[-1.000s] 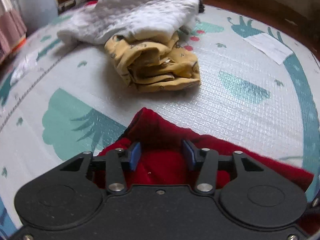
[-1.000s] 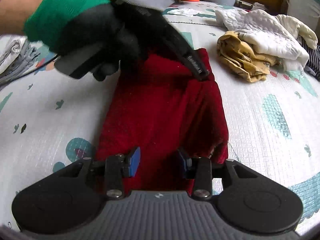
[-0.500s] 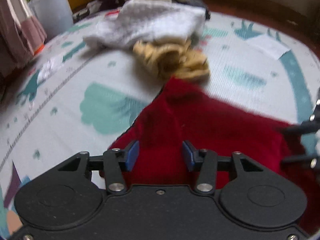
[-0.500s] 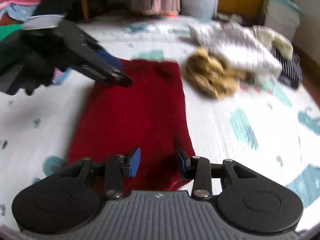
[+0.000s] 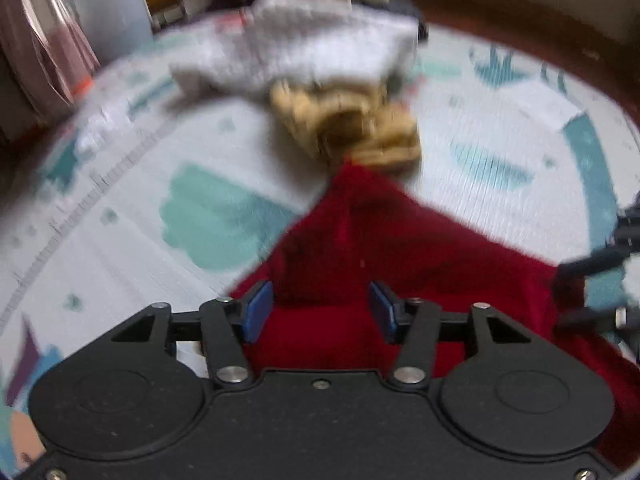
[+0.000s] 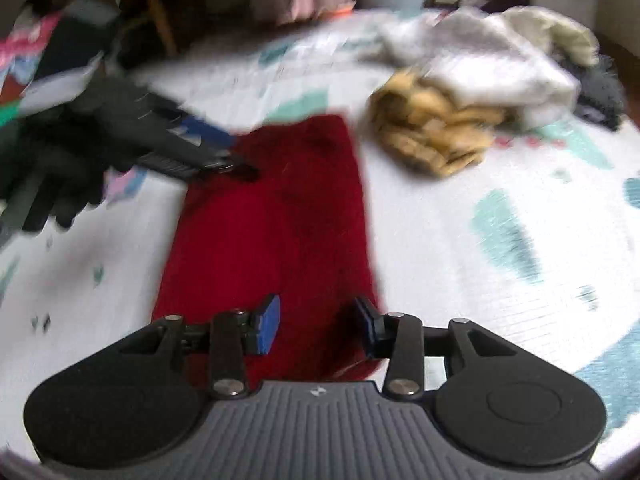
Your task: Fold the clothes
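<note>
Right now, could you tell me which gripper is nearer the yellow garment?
Left. The left gripper hangs over the red cloth's far end, beside the yellow garment; the right gripper hangs over the near end.

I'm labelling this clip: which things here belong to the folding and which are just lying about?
In the job: red garment, left gripper, right gripper.
Lying about: yellow garment, white quilted garment, pale bin, play mat.

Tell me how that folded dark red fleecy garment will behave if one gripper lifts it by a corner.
The folded dark red fleecy garment would probably droop and unfold: it lies limp and flat on the patterned play mat. Its fuzzy nap suggests decent grip. Likely light.
</note>
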